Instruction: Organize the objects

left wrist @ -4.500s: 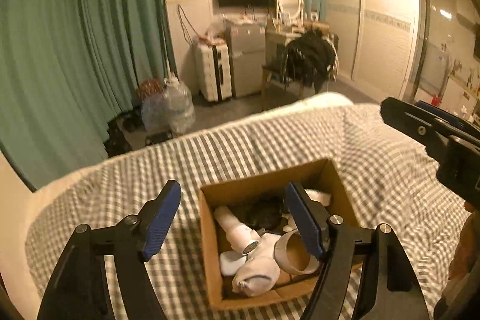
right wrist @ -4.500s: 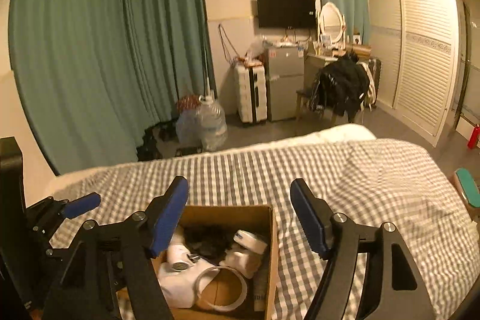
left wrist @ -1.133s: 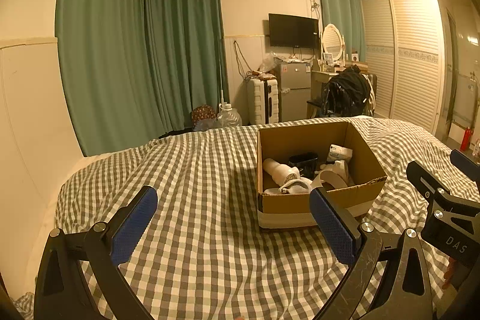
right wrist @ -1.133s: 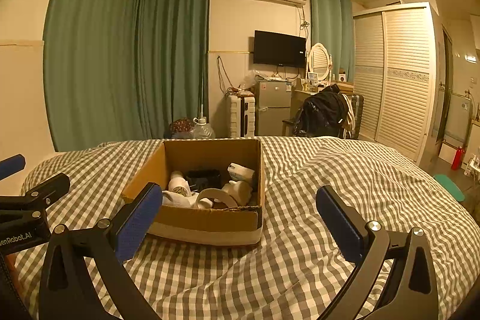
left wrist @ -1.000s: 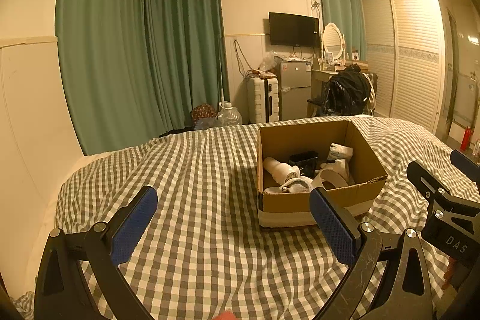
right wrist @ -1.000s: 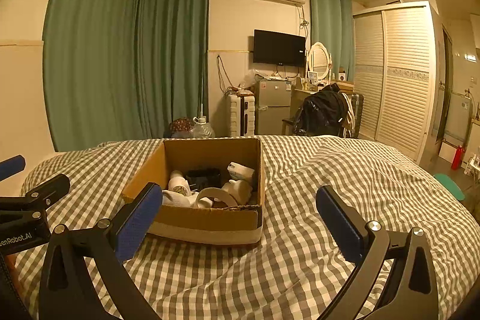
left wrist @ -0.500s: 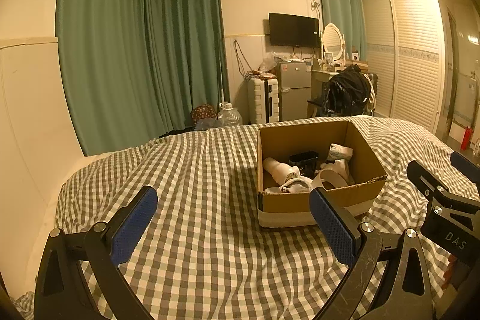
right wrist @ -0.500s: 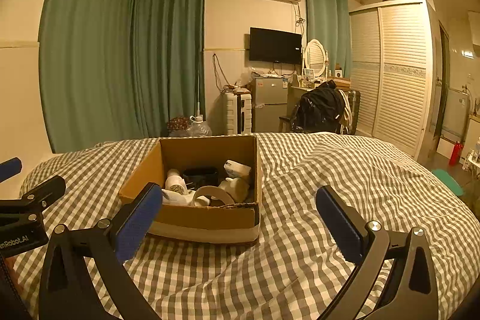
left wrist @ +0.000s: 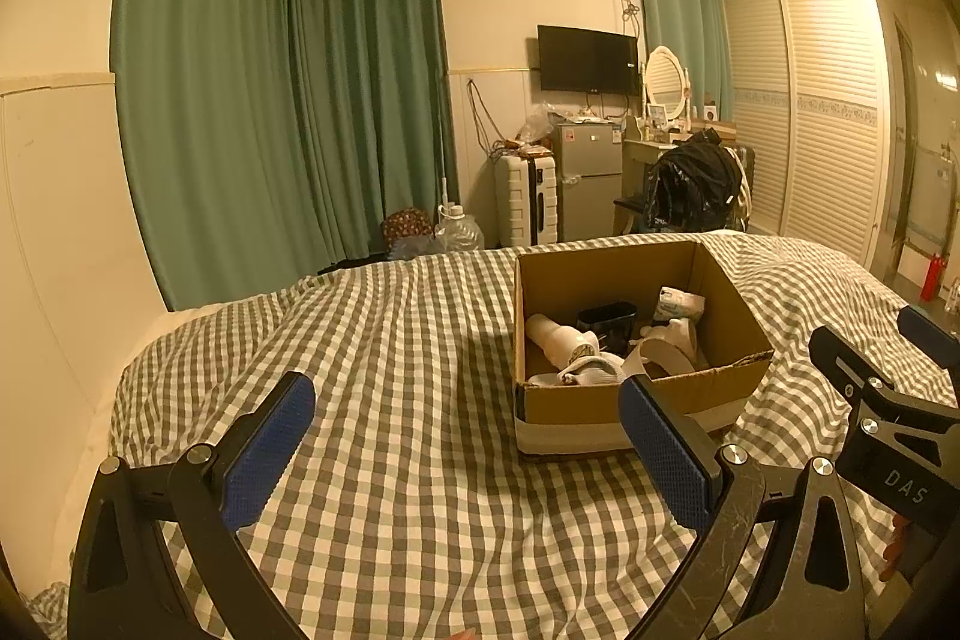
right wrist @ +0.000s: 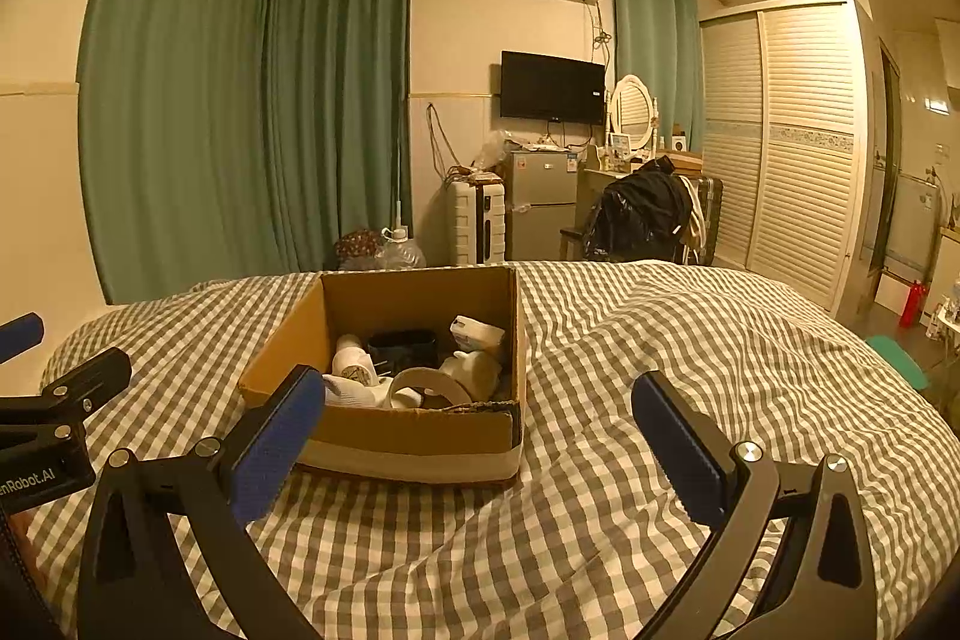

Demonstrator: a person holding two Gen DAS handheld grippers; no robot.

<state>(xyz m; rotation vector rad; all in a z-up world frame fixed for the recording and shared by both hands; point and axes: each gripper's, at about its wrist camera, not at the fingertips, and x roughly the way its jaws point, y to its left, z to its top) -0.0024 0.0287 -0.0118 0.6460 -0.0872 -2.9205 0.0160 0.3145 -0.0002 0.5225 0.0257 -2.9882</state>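
Observation:
An open cardboard box (left wrist: 636, 403) (right wrist: 414, 436) sits on the checked bedspread (left wrist: 408, 352) (right wrist: 660, 340). It holds a white bottle (left wrist: 555, 337) (right wrist: 351, 358), a tape roll (left wrist: 663, 361) (right wrist: 426, 388), a black container (left wrist: 606, 319) (right wrist: 401, 343) and a white packet (left wrist: 678, 304) (right wrist: 477, 331). My left gripper (left wrist: 468, 436) is open and empty, low over the bed, left of the box front. My right gripper (right wrist: 480, 430) is open and empty, in front of the box.
Green curtains (left wrist: 282, 100), a white suitcase (left wrist: 527, 199), a small fridge (left wrist: 585, 178), a chair with a black bag (left wrist: 690, 187) and a louvred wardrobe (left wrist: 828, 124) stand beyond the bed. Water jugs (left wrist: 459, 232) sit on the floor.
Since 4.5 s ago both grippers have drawn back and down from over the box to low above the bed. In the last second they hold almost still.

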